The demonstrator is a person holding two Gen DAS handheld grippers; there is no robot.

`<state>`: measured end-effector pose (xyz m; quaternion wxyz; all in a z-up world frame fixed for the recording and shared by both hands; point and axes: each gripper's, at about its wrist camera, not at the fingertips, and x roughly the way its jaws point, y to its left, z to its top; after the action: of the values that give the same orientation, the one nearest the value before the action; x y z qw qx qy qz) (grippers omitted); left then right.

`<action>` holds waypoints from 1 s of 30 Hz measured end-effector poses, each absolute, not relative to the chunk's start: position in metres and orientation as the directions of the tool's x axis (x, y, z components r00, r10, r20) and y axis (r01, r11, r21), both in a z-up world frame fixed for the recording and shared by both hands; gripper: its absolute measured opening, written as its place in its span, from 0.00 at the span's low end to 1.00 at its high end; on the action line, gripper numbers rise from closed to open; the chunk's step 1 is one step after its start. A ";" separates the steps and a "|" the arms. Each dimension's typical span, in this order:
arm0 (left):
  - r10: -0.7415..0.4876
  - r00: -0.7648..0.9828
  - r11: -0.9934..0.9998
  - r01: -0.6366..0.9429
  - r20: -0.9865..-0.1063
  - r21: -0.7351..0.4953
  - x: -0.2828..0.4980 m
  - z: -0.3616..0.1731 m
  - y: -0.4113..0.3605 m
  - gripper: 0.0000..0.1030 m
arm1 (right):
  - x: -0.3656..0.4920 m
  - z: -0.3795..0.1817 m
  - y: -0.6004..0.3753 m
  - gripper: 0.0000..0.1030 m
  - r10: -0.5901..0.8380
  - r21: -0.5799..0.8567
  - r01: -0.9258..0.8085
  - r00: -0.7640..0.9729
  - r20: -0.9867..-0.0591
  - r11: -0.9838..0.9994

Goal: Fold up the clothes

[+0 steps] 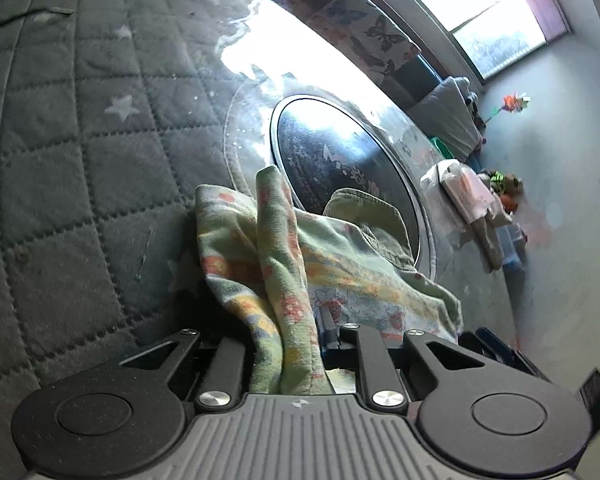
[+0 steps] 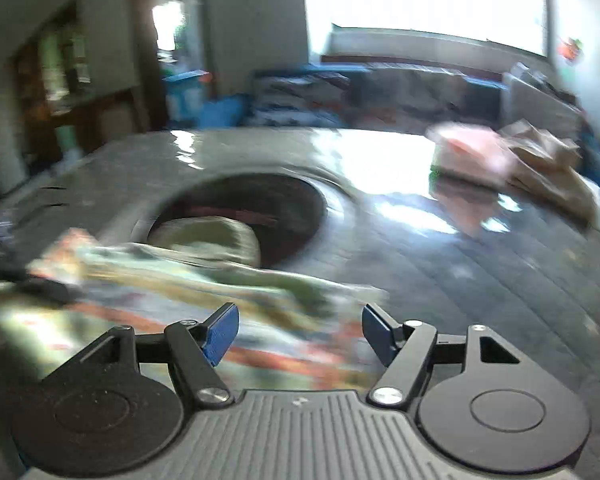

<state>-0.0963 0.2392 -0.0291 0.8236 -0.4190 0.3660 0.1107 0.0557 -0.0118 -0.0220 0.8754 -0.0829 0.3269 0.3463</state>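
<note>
Cloth first: the garment (image 1: 324, 268) is a soft pale-green knit printed with orange, yellow and red figures, with a plain green ribbed edge (image 1: 364, 204) at its far end. In the left wrist view a bunched fold of it runs up between the fingers of the left gripper (image 1: 290, 336), which is closed tight on that fold; the pinched strip stands up toward a blunt tip, while the rest spreads away to the right across the glossy table (image 1: 324, 80). Its far part overlaps a round dark inset (image 1: 340, 164) in the tabletop. To the left lies a grey quilted cover (image 1: 80, 140) with pale stars. At the table's far right sit folded pink and tan items (image 1: 472, 200).

In the right wrist view, heavily blurred, the garment (image 2: 204, 292) stretches from the left edge toward the centre, its long axis roughly across the frame. The right gripper (image 2: 298, 334) hangs over its near edge with blue pads (image 2: 222, 332) spread wide, gripping nothing. Pink folded clothes (image 2: 472, 148) lie far right.
</note>
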 end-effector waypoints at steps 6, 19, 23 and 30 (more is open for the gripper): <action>-0.076 0.690 0.709 -0.470 -0.720 -0.526 -0.091 -0.023 0.233 0.16 | 0.080 -0.045 -0.018 0.60 0.547 0.172 -0.598 0.530 -0.648 0.783; -0.036 0.711 0.854 -0.343 -0.702 -0.391 -0.054 0.023 0.202 0.14 | 0.053 -0.020 -0.036 0.09 0.596 0.175 -0.618 0.583 -0.553 0.767; -0.086 0.721 0.891 -0.253 -0.688 -0.377 -0.022 0.035 0.176 0.13 | 0.045 -0.001 -0.064 0.09 0.550 0.120 -0.577 0.663 -0.509 0.808; -0.220 0.733 0.912 -0.080 -0.643 -0.403 0.039 0.046 0.117 0.13 | 0.048 0.024 -0.134 0.09 0.380 0.045 -0.407 0.801 -0.463 0.912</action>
<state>0.0391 0.1166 0.0461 0.9077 -0.2066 0.3631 -0.0388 0.0481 -0.1335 0.0241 0.9485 -0.0284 0.2379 0.2073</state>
